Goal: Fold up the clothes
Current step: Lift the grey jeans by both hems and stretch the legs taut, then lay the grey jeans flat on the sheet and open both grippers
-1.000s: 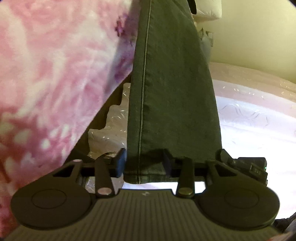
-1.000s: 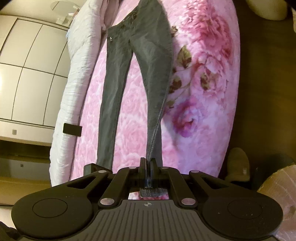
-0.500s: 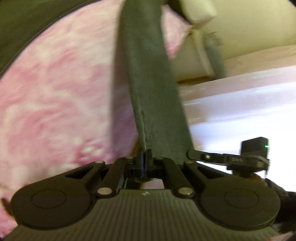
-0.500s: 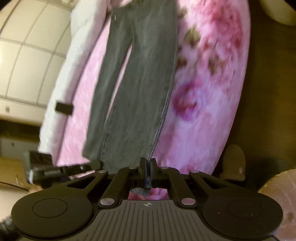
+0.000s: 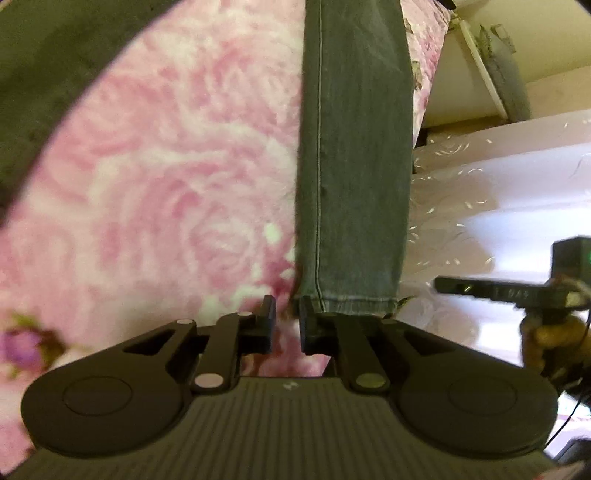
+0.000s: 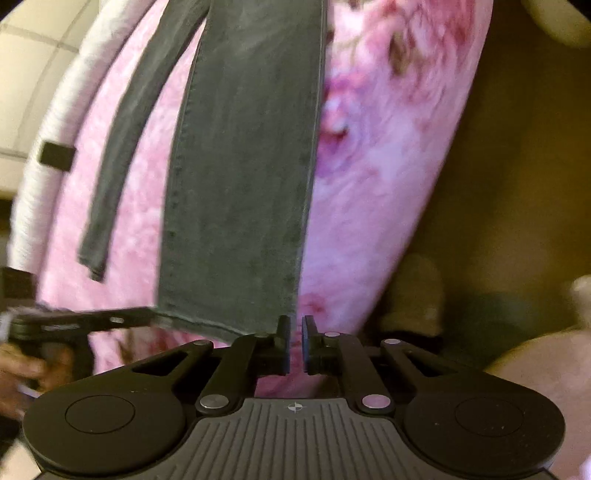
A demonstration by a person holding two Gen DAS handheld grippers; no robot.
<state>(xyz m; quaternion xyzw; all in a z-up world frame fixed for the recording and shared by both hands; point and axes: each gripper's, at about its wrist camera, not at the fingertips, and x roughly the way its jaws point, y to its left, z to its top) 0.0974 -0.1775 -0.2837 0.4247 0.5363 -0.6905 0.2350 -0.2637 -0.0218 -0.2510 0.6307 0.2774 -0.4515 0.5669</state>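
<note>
The jeans [image 5: 354, 166] are dark grey, with a pale line of stitching along the leg and a lighter, faded band at the hem. In the right wrist view the jeans [image 6: 243, 177] look the same charcoal grey. The blanket [image 5: 166, 177] under them is pink and white with a pattern of big roses; some flowers are darker magenta, with brownish-green leaves [image 6: 400, 51]. The quilt [image 5: 509, 192] beside it is white to pale lilac with small shiny swirls. Both grippers are black, the left gripper [image 5: 284, 321] and the right gripper [image 6: 294, 341]. The wall [image 5: 546, 33] is cream yellow.
</note>
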